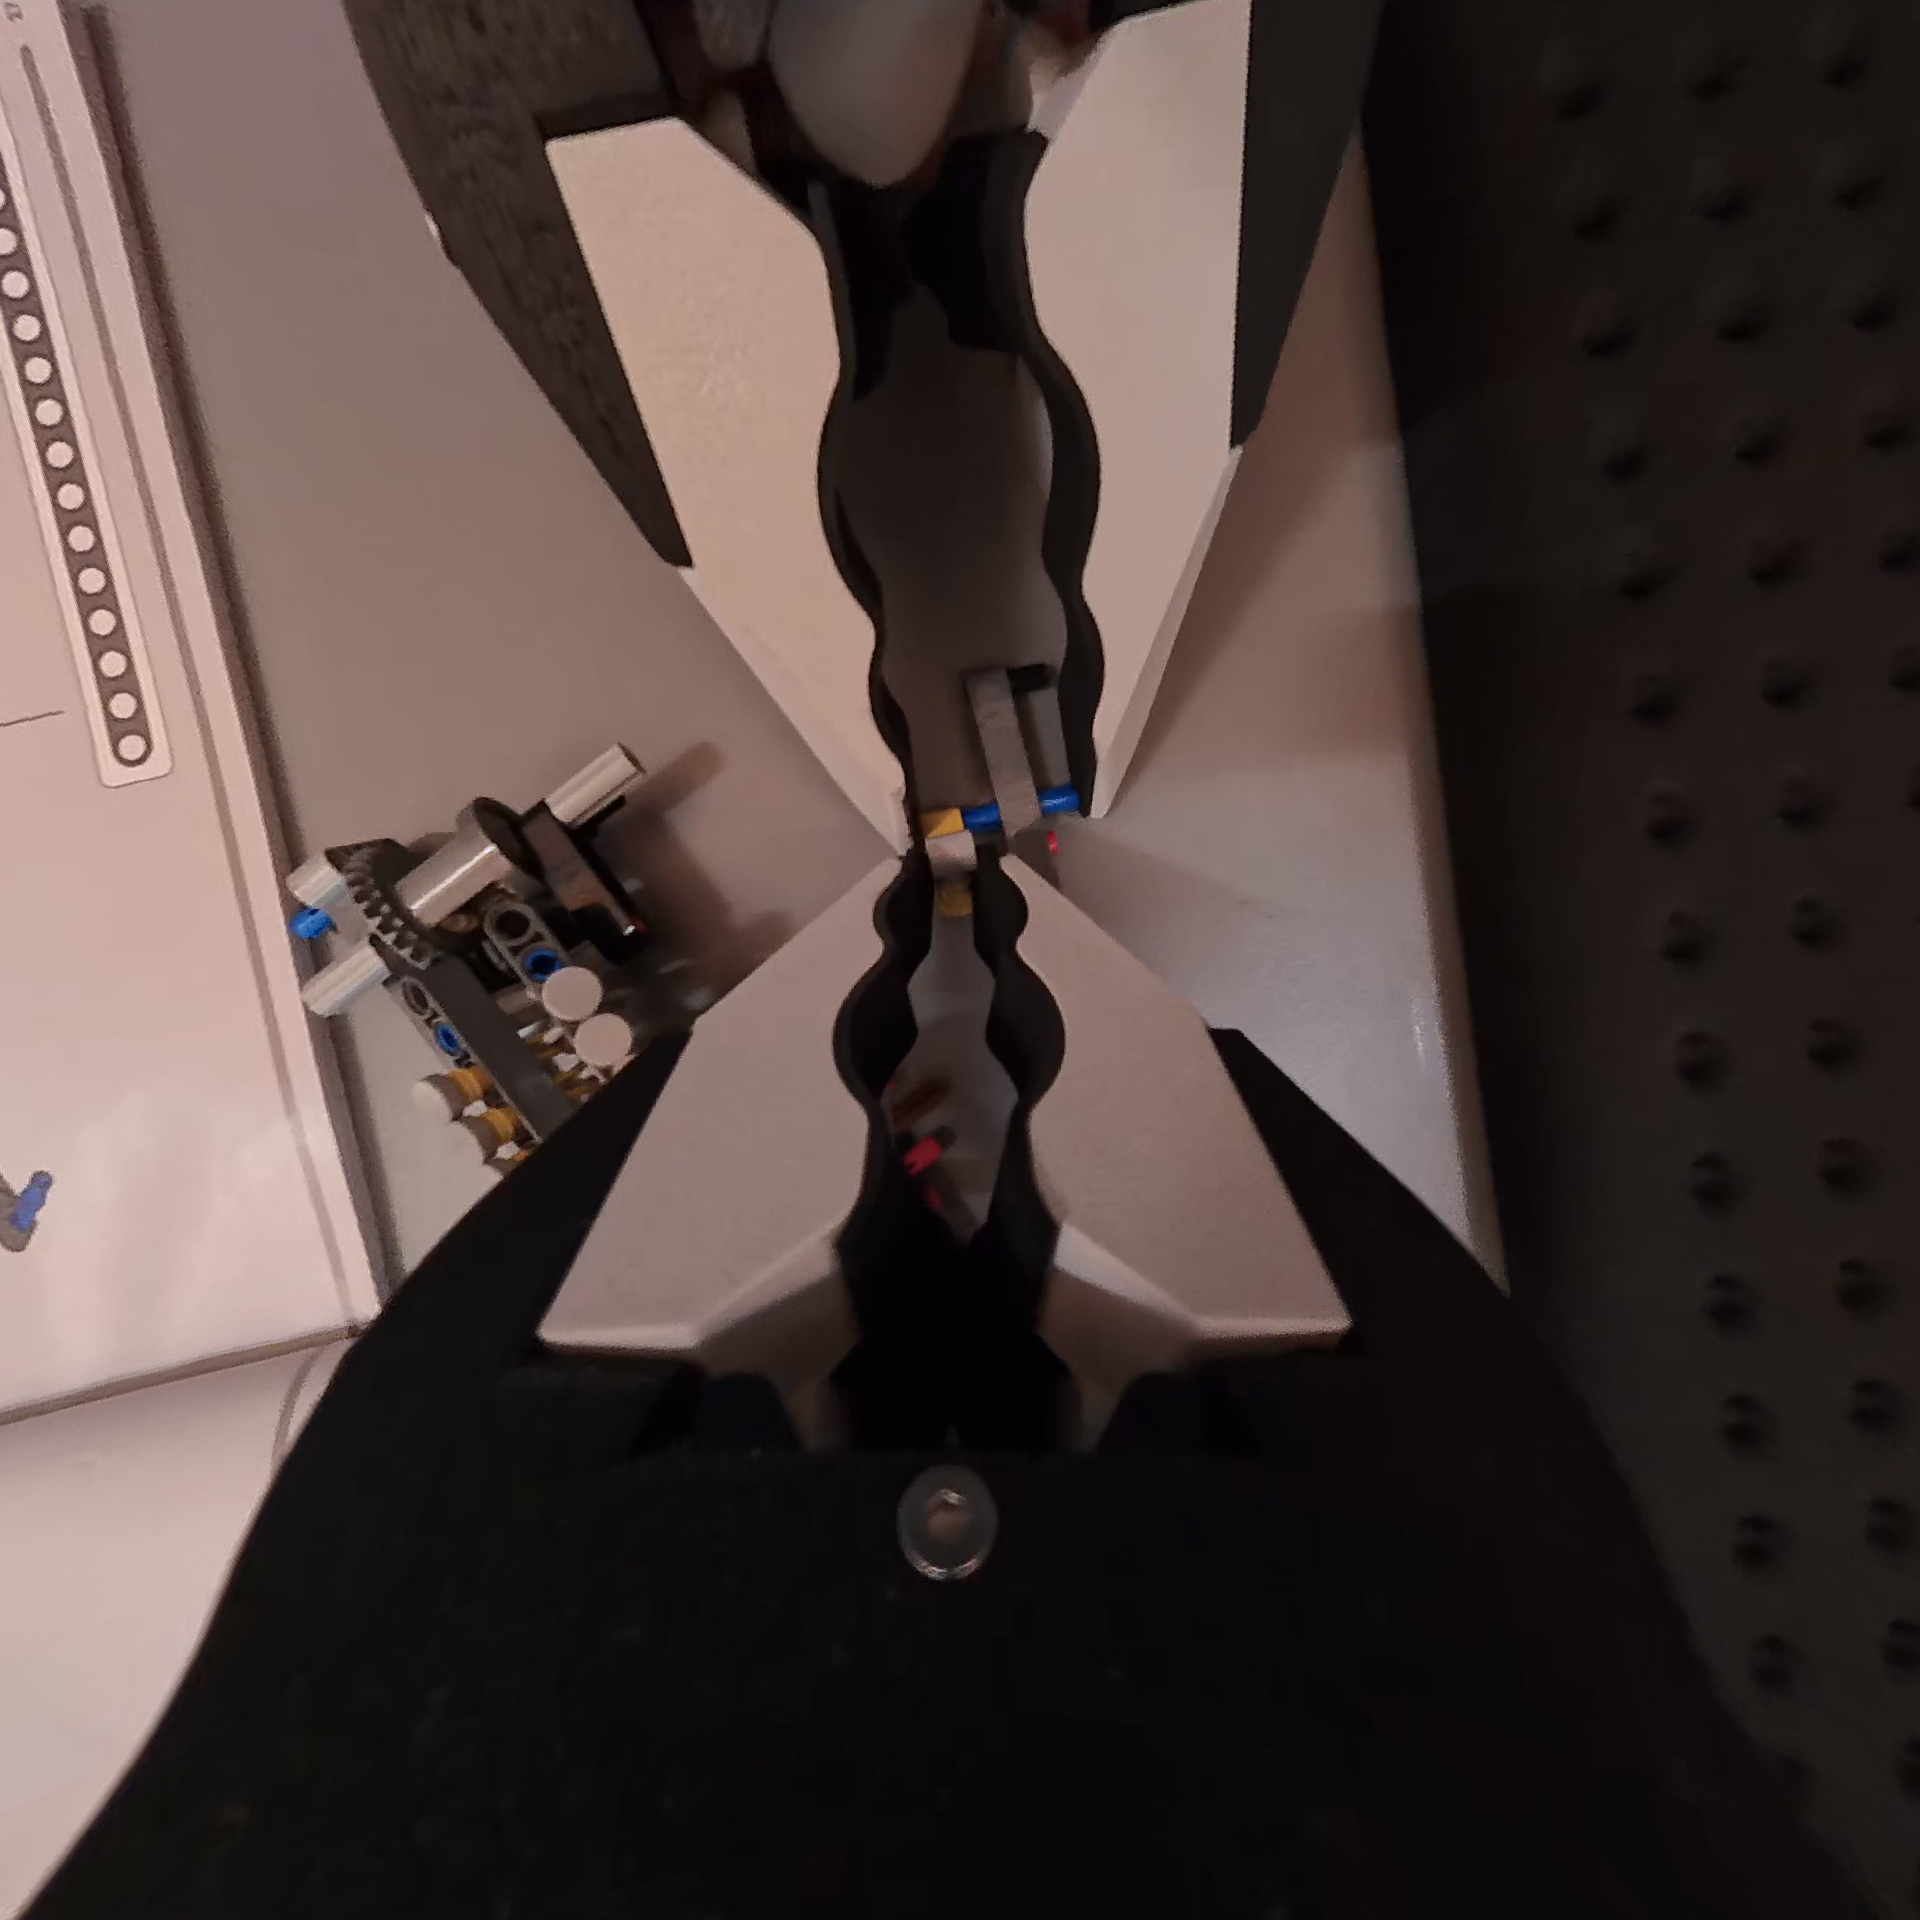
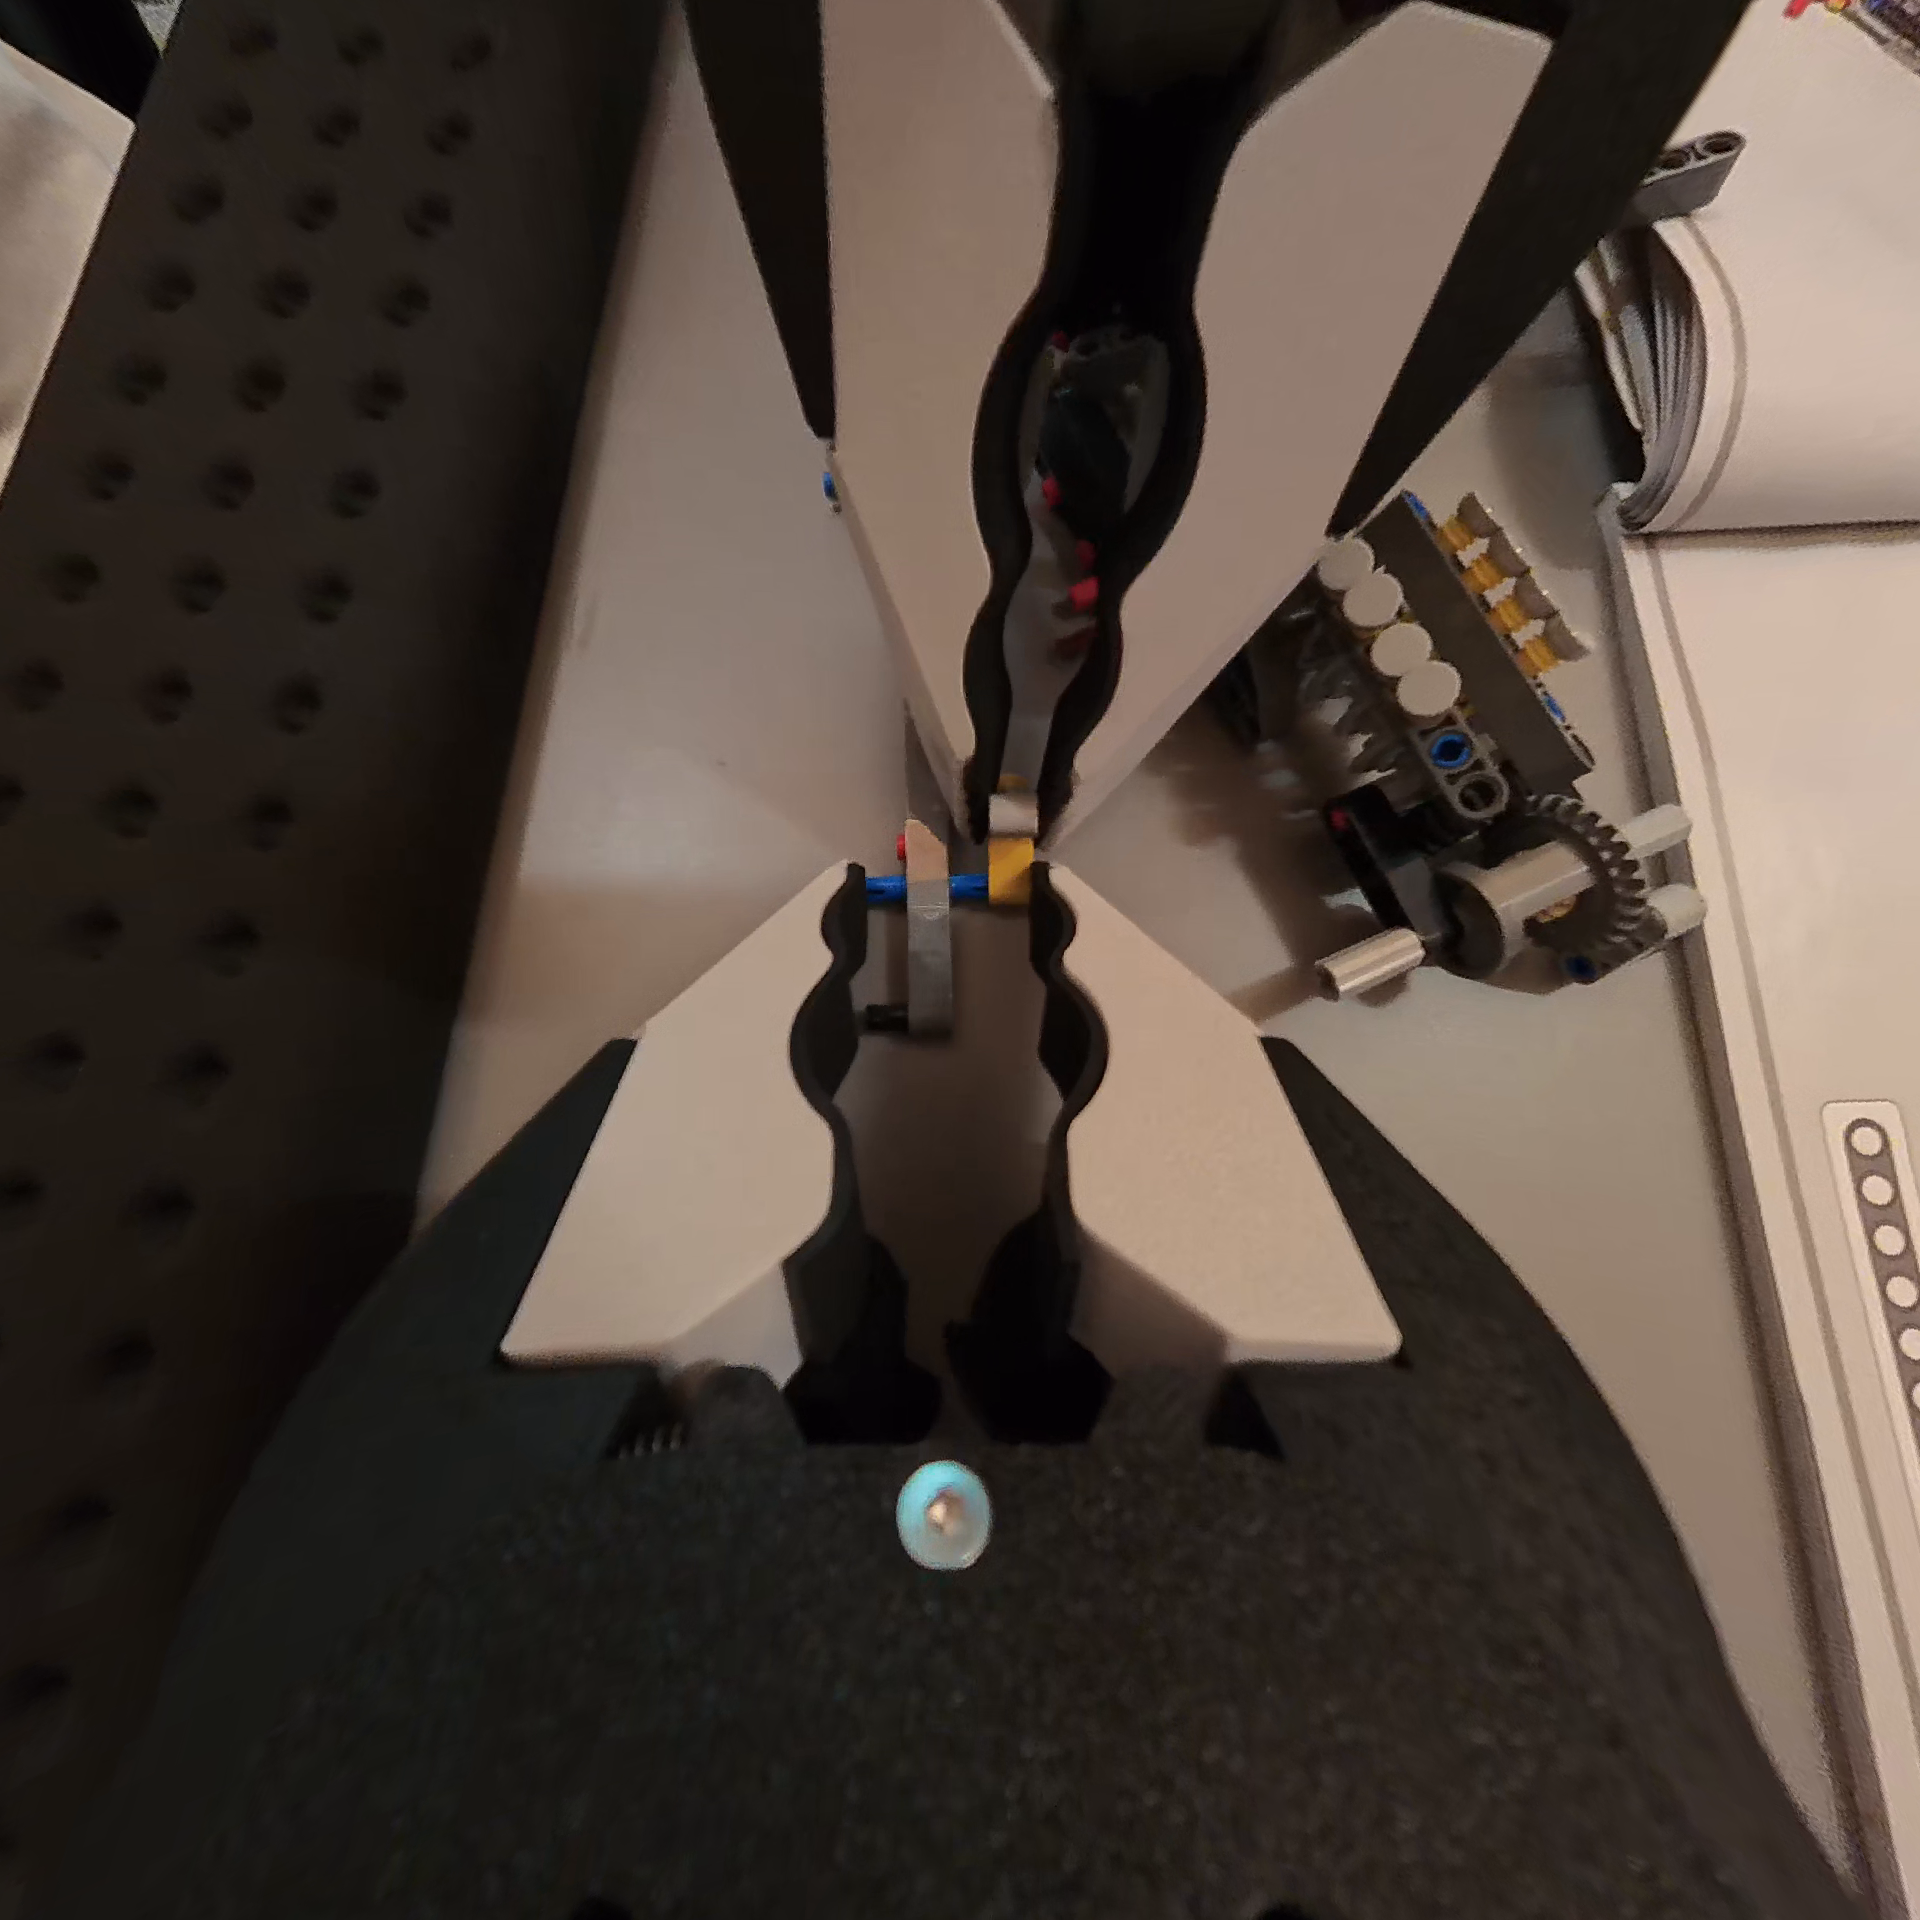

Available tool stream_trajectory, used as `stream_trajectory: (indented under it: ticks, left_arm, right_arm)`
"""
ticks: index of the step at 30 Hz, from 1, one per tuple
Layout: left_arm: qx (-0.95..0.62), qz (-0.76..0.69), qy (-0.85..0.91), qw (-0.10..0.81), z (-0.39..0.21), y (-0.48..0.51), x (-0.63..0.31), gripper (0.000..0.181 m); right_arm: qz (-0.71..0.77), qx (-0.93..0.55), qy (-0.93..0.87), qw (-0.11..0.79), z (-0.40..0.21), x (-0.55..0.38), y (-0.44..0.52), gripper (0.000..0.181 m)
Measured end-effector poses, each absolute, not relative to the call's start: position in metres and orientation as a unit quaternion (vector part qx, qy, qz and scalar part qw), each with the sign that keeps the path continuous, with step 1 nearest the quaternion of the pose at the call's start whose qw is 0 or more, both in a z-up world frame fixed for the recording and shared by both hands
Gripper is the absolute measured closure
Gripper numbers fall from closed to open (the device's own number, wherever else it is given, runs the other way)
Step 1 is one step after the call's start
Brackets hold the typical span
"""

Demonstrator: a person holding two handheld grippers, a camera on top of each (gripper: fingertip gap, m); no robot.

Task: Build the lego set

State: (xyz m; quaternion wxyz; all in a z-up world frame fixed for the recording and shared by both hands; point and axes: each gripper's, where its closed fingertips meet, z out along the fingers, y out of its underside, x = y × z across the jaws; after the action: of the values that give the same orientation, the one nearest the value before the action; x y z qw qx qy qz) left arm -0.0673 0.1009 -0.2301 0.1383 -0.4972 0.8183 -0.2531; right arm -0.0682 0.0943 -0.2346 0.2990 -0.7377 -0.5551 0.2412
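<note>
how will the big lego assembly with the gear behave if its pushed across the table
The lego assembly probably slides as one stiff piece, its beams pinned together. The round gear and protruding grey pegs may make it pivot or catch. It looks light.

Both wrist cameras close, facing each other across small lego piece; both share built model.

Off to the outer side of my right-hand tool lies a dark board dotted with rows of holes. It rests on the pale table under both my tools.
</note>
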Motion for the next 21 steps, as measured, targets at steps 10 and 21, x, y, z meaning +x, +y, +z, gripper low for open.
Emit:
stream_trajectory:
  ticks: [10,21]
  left_arm:
    - [-0.5,-0.242,0.818,0.148,-0.2296,0.0994,-0.0667,0.175]
    - [-0.527,-0.241,0.798,0.166,-0.2314,0.1023,-0.0657,0.175]
  right_arm:
    - [0.242,-0.738,-0.56,0.288,-0.2342,-0.0665,0.0938,0.152]
    - [0.239,-0.731,-0.558,0.312,-0.2347,-0.0672,0.0968,0.151]
